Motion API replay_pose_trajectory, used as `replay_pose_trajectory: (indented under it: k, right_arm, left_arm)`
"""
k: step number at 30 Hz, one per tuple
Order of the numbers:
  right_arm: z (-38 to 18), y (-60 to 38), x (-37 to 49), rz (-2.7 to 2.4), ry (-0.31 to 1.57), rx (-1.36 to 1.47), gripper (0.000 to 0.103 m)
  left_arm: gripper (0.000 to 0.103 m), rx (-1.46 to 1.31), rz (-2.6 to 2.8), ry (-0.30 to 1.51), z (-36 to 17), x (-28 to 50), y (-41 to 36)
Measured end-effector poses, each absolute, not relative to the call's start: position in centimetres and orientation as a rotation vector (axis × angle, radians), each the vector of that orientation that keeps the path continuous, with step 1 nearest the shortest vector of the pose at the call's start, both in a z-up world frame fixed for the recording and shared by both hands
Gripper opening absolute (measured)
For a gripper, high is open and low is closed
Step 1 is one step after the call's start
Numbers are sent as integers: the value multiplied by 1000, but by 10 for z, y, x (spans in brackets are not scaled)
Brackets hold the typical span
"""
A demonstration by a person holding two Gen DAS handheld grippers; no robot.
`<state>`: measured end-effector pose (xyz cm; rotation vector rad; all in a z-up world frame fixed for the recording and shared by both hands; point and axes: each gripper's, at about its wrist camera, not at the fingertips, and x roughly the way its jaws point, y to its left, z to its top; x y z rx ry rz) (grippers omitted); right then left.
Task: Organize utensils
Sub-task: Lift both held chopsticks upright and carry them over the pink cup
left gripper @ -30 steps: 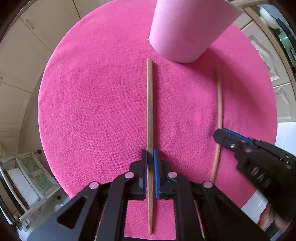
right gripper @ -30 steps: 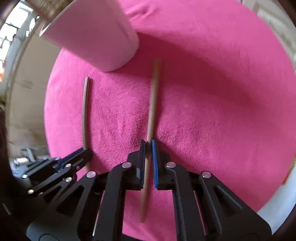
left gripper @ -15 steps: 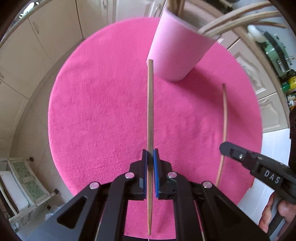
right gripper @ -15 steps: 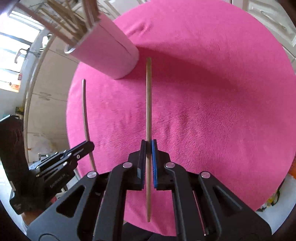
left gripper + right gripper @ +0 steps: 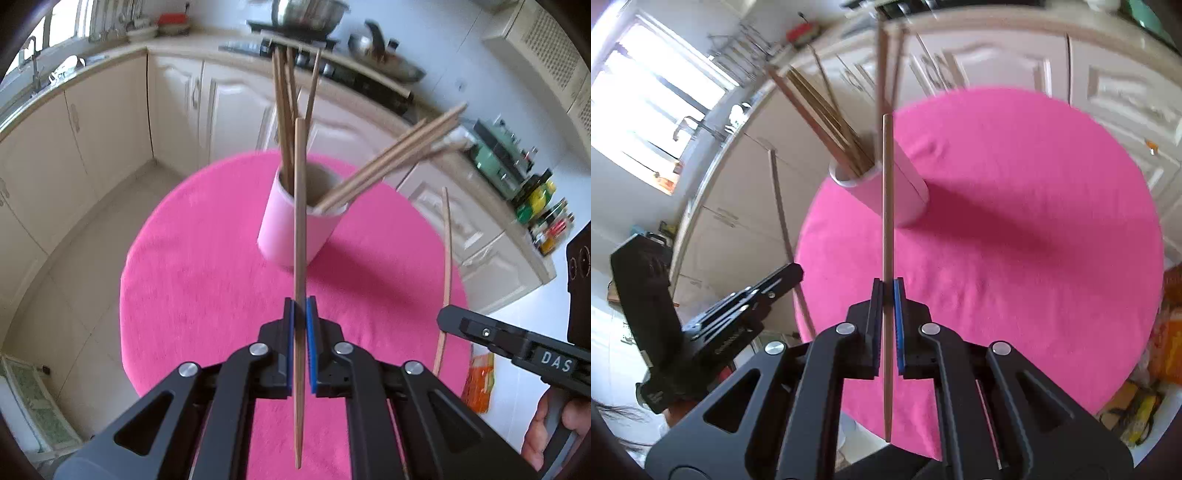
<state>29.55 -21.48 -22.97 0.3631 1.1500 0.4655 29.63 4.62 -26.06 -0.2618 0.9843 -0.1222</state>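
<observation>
Left gripper [image 5: 300, 306]: blue pads pinched tight on a wooden chopstick [image 5: 300, 229], held near its tapered end, the shaft running toward twelve o'clock in the left wrist view and lifted clear of the cloth; its blunt tip overlaps the pink cup [image 5: 291, 236] in that view; pink cup: upright on the round pink tablecloth [image 5: 192, 280], at twelve o'clock from the left gripper, holding one bundle of chopsticks [image 5: 286, 110] standing near vertical and a second bundle [image 5: 391, 162] leaning toward two o'clock; right gripper [image 5: 887, 284]: blue pads likewise clamped on a second chopstick [image 5: 887, 206], raised off the cloth and pointing to twelve o'clock in the right wrist view, its tip crossing the cup [image 5: 905, 188] rim; each gripper shows at the edge of the other's view, right one at four o'clock [image 5: 443, 317], left one at eight o'clock [image 5: 796, 271]; cream kitchen cabinets [image 5: 110, 122] and a counter [image 5: 92, 66] behind the table.
</observation>
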Motion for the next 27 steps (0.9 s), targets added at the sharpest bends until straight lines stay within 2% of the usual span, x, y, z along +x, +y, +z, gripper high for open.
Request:
replay_pose_trajectory:
  k: [13, 27]
  right_arm:
    - [-156, -199, 298, 521, 799, 306, 6]
    - [-151, -181, 348, 552, 526, 294, 6]
  left_arm:
    - [6, -287, -152, 691, -202, 307, 44]
    - [6, -369, -131, 448, -199, 361, 61]
